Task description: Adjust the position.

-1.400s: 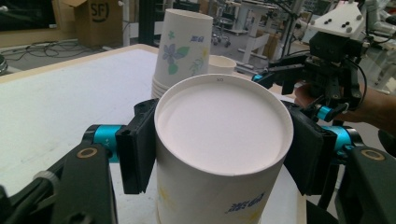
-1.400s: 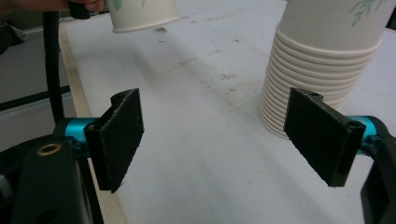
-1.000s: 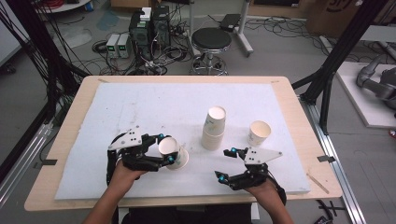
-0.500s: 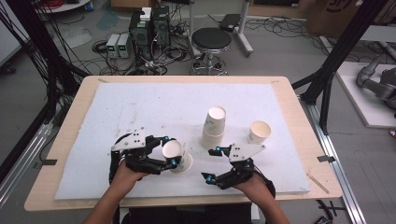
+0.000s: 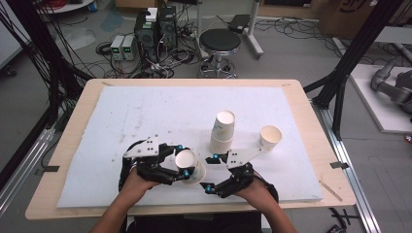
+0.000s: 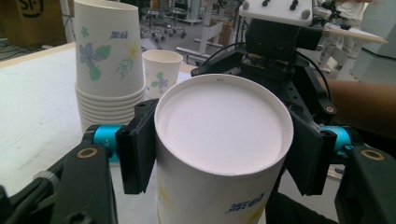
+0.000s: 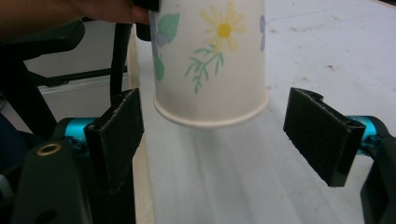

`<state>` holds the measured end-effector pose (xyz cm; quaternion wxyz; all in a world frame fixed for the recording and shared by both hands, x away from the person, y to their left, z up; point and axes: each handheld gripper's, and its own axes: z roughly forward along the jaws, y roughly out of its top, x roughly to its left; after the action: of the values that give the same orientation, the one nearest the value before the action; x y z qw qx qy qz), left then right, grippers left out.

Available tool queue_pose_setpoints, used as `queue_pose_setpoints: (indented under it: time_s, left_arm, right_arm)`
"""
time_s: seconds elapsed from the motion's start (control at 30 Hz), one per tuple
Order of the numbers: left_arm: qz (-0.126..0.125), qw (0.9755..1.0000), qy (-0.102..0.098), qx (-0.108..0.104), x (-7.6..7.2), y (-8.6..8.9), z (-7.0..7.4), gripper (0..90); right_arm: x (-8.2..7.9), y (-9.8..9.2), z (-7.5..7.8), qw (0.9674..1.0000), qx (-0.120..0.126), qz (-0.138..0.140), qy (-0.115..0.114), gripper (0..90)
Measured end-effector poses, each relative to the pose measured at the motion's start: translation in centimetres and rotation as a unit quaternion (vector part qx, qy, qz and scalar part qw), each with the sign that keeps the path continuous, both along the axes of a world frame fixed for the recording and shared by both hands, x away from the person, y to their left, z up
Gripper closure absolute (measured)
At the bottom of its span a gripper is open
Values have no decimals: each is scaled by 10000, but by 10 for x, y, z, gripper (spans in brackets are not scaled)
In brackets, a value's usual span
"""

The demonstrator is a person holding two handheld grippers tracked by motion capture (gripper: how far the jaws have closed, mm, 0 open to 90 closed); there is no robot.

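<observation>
Paper cup point(image 5: 188, 165) with the flower print is clamped in the left gripper point(image 5: 180, 167), lying on its side just above the white mat near the front edge of the tabletop, a bit left of the middle. In the left gripper view you're looking straight at its flat white bottom point(image 6: 223, 123), with both black pads point(image 6: 137, 144) pressed against the cup's sides, so that's a solid pinch. The rim end points over toward the right gripper point(image 5: 210, 173), which sits just beside it along the same front edge. From the right gripper view the cup point(image 7: 210, 60) hangs rim-first between the jaws, but the pads point(image 7: 116, 135) stand well clear on either side, so that one's spread wide and not touching anything as far as I can see. Behind the two grippers, roughly mid-table, there's a stack of cups point(image 5: 222, 132) standing upside down, same flower pattern, and to its right, toward the right edge, a single cup point(image 5: 270, 138) sits on its own, apart from the stack. Both also show up in the left gripper view, the stack point(image 6: 109, 65) at the left and the single cup point(image 6: 162, 70) just behind it.
</observation>
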<state>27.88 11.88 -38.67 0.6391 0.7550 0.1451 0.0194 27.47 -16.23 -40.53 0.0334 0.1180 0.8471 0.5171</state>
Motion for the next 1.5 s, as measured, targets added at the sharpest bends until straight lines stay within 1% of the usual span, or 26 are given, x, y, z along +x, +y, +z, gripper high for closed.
queue_pose_setpoints:
  time_s: [0.23, 0.5, 0.63, 0.67, 0.73, 0.8, 0.87, 0.97, 1.0, 1.03, 1.1, 1.13, 1.17, 1.27, 1.3, 1.4, 1.5]
  left_arm:
    - [-164, 9998, 8, 66, -1, -7, -1, 344]
    - [-334, 9994, 58, 73, -3, -14, -4, 344]
    - [-417, 9991, 94, 39, -3, -17, -6, 345]
    - [-431, 9990, 88, 43, -3, -18, -7, 346]
    - [-445, 9990, 93, 45, -4, -19, -8, 348]
    - [-452, 9989, 65, 68, -4, -18, -8, 349]
    - [-462, 9989, 63, 66, -4, -17, -9, 351]
    - [-446, 9990, 79, 19, -4, -16, -9, 352]
    - [-460, 9989, 54, 29, -4, -16, -9, 347]
    - [-438, 9990, 46, 54, -4, -16, -9, 328]
    - [-335, 9994, 74, 93, -5, -16, -9, 229]
    - [-304, 9994, 64, 143, -5, -16, -9, 190]
    - [-301, 9994, 59, 149, -5, -15, -8, 171]
    - [-313, 9993, 79, 172, -4, -9, -7, 164]
    - [-303, 9993, 74, 211, -4, -7, -6, 164]
    - [-264, 9991, 70, 326, -4, -1, -4, 164]
    - [-237, 9987, 67, 455, -3, 5, -2, 164]
  right_arm:
    - [0, 7, -2, 9999, -26, 142, 22, 205]
    - [-1, 12, -4, 9996, -48, 250, 74, 208]
    - [0, 15, -5, 9995, -44, 298, 104, 210]
    - [0, 15, -6, 9995, -53, 305, 111, 217]
    - [1, 17, -7, 9990, -32, 425, 141, 269]
    - [0, 17, -8, 9989, -43, 435, 171, 278]
    - [1, 16, -8, 9988, -49, 450, 165, 297]
    - [1, 15, -7, 9989, -45, 460, 94, 330]
    - [1, 14, -6, 9989, -62, 457, 92, 336]
    - [0, 14, -6, 9988, -92, 484, 80, 341]
    - [1, 15, -5, 9988, -141, 466, 65, 344]
    - [1, 15, -5, 9988, -155, 467, 74, 345]
    - [1, 15, -5, 9987, -186, 459, 71, 345]
    - [2, 15, -4, 9984, -353, 437, -19, 347]
    - [2, 15, -3, 9980, -449, 437, -65, 346]
    - [3, 18, -1, 9958, -790, 436, -133, 345]
    - [5, 22, 2, 9933, -1034, 477, -183, 345]
